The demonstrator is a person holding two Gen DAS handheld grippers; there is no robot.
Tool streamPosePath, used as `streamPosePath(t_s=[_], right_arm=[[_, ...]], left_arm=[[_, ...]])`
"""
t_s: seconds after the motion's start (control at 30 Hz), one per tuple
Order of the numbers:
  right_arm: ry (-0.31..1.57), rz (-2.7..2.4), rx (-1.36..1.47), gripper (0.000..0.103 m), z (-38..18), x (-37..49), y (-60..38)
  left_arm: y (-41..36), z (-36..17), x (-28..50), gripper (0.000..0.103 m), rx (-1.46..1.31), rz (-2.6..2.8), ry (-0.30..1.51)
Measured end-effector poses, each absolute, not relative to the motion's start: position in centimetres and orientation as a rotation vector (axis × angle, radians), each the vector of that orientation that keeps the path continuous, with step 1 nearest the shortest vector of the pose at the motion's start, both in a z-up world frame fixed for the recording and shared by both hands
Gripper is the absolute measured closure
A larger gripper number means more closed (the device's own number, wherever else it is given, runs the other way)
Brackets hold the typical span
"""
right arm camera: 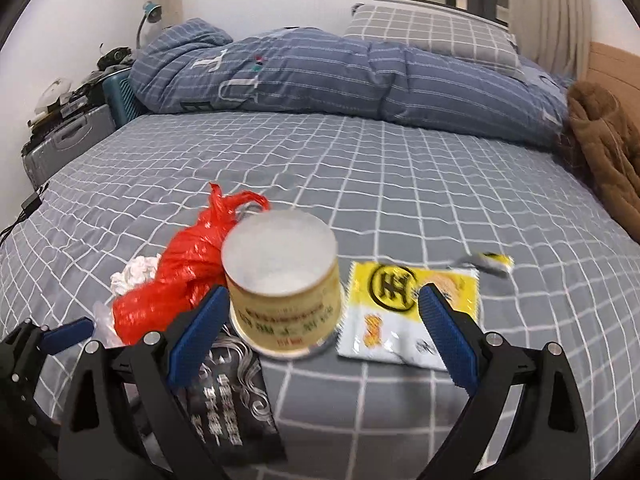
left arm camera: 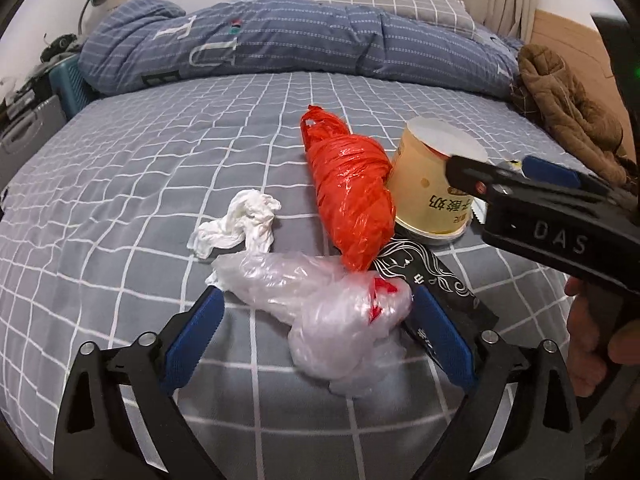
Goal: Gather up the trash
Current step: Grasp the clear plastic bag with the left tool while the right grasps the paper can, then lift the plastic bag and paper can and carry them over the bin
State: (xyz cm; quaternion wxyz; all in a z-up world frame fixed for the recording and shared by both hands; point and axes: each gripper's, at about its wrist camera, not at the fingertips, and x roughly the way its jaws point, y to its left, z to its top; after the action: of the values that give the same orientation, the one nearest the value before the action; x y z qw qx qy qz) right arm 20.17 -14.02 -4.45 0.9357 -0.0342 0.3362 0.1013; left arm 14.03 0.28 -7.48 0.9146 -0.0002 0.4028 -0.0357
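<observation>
Collecting the litter heaped on the checked bedsheet [left arm camera: 132,184]: best to bring the left gripper [left arm camera: 316,320] down around the bulk of the clear plastic bag [left arm camera: 320,304] and squeeze only once both pads sit level with its thick middle, since thin film slides out of a shallow pinch and the black packet [left arm camera: 436,280] touching its right side could get caught too

Left jaws stand wide apart, straddling the clear bag, pads not pressing it, nothing held. Right gripper [right arm camera: 320,332] likewise spread wide and empty, hovering over the upturned yellow cup [right arm camera: 284,284], which lies between its fingers untouched

Red plastic bag [left arm camera: 348,184] leans against the cup, crumpled tissue [left arm camera: 240,220] just left of it, yellow snack wrapper [right arm camera: 404,312] flat to the cup's right
</observation>
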Motion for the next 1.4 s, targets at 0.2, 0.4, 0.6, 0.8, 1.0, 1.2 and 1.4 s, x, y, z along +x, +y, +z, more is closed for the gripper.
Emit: streamPosePath(t_s=[0.2,0.4,0.6,0.8,1.0,1.2,1.4], right_arm=[[0.699,0.241,-0.074,0.018,-4.9,21.8,-12.5],[0.726,0.272,-0.056,0.036,-5.5,22.2,-11.9],[0.69,0.263,-0.076,0.036,-5.0,21.0,-11.9],[0.676,0.244,-0.071,0.036,-4.3,20.5,-12.3],[0.666,0.234,-0.068,0.036,-3.7,19.7,-13.1],[0.656,0.228,-0.048,0.036,-2.8,18.6,-13.9],[0.655,0.221,-0.043,0.036,-2.4,17.3,-14.3]], left_arm=[[0.2,-7.9,14.7,0.023,-0.023,-0.105,0.847],[0.3,-8.0,14.8,0.034,-0.038,-0.135,0.85],[0.3,-7.6,14.4,0.039,-0.035,-0.142,0.845],[0.1,-7.1,13.9,0.04,-0.024,-0.151,0.843],[0.9,-5.8,13.2,0.044,-0.042,-0.156,0.828],[1.0,-5.0,12.3,0.044,-0.039,-0.159,0.822],[1.4,-4.5,11.6,0.044,-0.053,-0.156,0.821]])
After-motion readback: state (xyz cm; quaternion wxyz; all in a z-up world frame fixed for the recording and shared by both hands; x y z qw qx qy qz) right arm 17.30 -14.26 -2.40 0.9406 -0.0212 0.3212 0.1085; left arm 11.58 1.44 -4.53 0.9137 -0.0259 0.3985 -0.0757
